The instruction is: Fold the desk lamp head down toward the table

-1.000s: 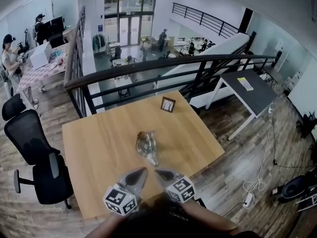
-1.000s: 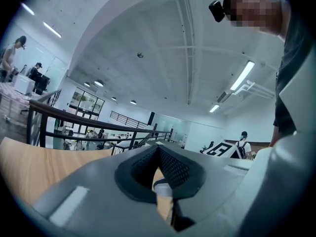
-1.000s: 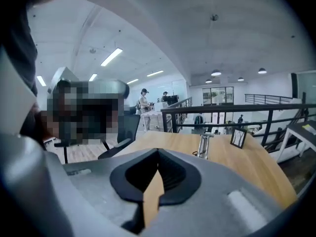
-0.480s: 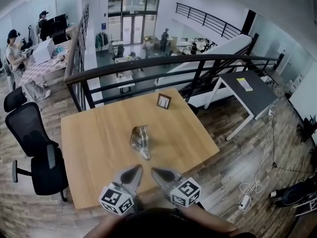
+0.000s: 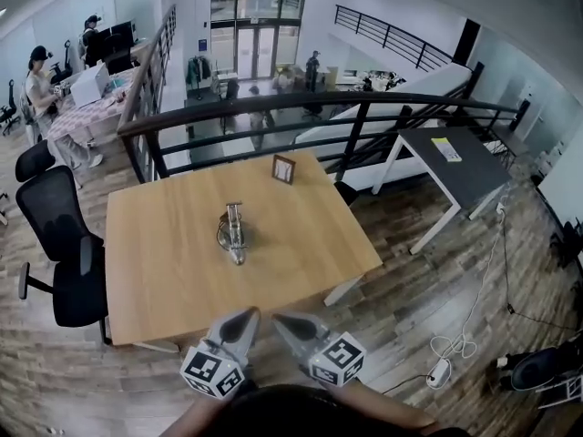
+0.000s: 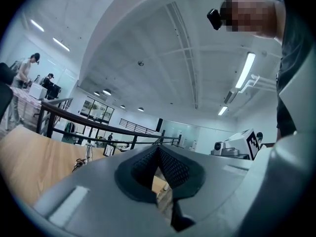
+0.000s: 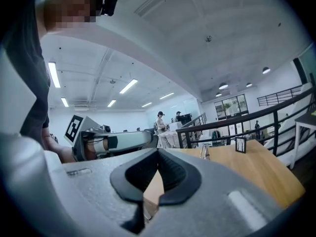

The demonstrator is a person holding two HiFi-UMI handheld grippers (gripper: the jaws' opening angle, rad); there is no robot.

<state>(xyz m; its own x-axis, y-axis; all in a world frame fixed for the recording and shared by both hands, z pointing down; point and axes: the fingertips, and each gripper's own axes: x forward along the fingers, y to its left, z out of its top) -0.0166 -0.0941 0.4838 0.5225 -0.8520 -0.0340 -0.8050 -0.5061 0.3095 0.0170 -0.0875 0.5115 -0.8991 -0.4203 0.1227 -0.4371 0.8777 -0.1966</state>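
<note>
Just off the bench's near edge, the left gripper and right gripper hover side by side, each with jaws together and empty. The desk lamp sits near the bench's middle, and beyond it a small frame stands at the far edge.

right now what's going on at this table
A person holds a two-jaw gripper in each hand. The left gripper and right gripper are both shut and empty, by the near edge of the wooden table. The desk lamp stands untouched mid-table, with a small picture frame at the far edge.
</note>
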